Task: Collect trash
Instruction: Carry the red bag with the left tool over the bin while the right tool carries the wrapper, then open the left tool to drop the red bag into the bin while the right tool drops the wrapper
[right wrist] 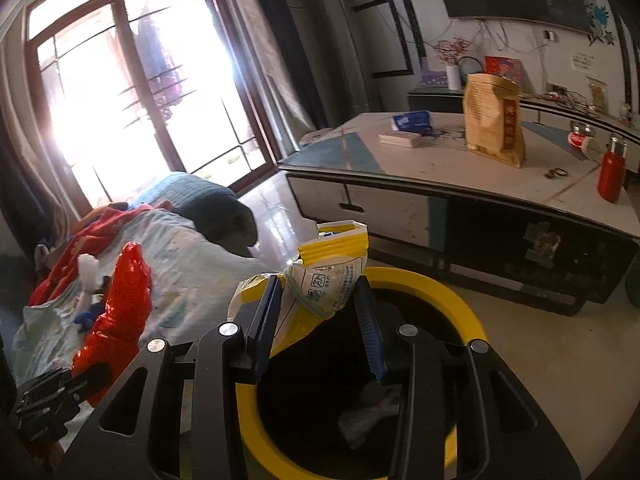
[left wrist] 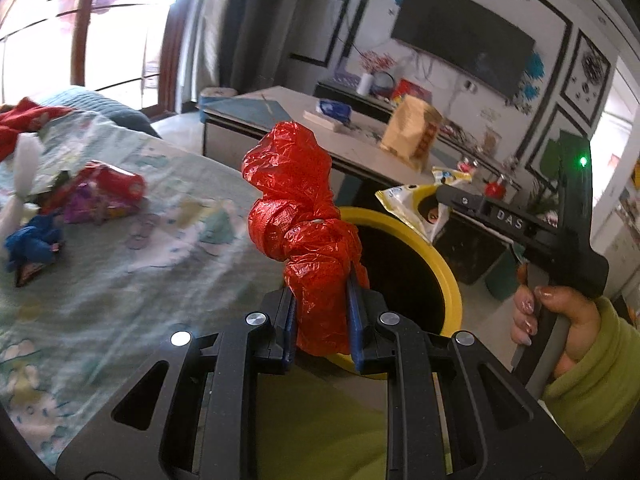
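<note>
My left gripper (left wrist: 322,292) is shut on a crumpled red plastic bag (left wrist: 296,208) that stands up from its blue pads, just left of the yellow-rimmed bin (left wrist: 450,280). My right gripper (right wrist: 318,284) is shut on a yellow and white snack packet (right wrist: 332,276), held over the near rim of the same bin (right wrist: 464,300). That packet (left wrist: 416,204) also shows in the left wrist view beyond the bin. The red bag (right wrist: 124,304) shows at the left of the right wrist view. A crumpled white scrap (right wrist: 372,416) lies inside the dark bin.
A bed with a floral sheet (left wrist: 120,280) lies left of the bin and bears a pile of wrappers (left wrist: 104,196), a blue scrap (left wrist: 32,244) and white tissue. A low table (right wrist: 440,172) behind carries a brown paper bag (right wrist: 494,120) and a red bottle (right wrist: 612,176). A hand in a green sleeve (left wrist: 560,320) grips the right handle.
</note>
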Available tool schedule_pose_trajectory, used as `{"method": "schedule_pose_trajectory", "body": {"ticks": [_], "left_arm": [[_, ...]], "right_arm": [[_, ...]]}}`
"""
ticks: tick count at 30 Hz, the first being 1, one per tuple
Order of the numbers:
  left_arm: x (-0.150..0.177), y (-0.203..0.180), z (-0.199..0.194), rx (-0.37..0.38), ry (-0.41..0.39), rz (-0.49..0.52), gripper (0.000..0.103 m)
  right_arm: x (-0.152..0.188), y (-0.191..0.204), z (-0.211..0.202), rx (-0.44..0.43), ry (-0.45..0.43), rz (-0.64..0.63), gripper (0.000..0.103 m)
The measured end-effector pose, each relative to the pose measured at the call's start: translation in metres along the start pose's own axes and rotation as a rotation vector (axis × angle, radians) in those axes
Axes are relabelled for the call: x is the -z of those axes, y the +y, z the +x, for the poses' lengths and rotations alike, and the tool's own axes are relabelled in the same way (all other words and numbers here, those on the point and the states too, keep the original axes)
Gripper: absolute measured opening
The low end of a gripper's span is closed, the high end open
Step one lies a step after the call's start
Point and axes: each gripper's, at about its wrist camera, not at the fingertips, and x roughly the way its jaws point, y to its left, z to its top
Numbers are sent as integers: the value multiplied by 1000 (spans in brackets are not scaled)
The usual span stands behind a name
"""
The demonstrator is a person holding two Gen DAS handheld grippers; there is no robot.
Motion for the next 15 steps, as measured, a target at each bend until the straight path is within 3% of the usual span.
{"method": "schedule_pose_trajectory", "body": {"ticks": [15], "left_arm": [[10, -35, 67, 61, 120, 59, 15]], "right_arm": [[18, -50, 16, 114, 78, 48, 36]]}}
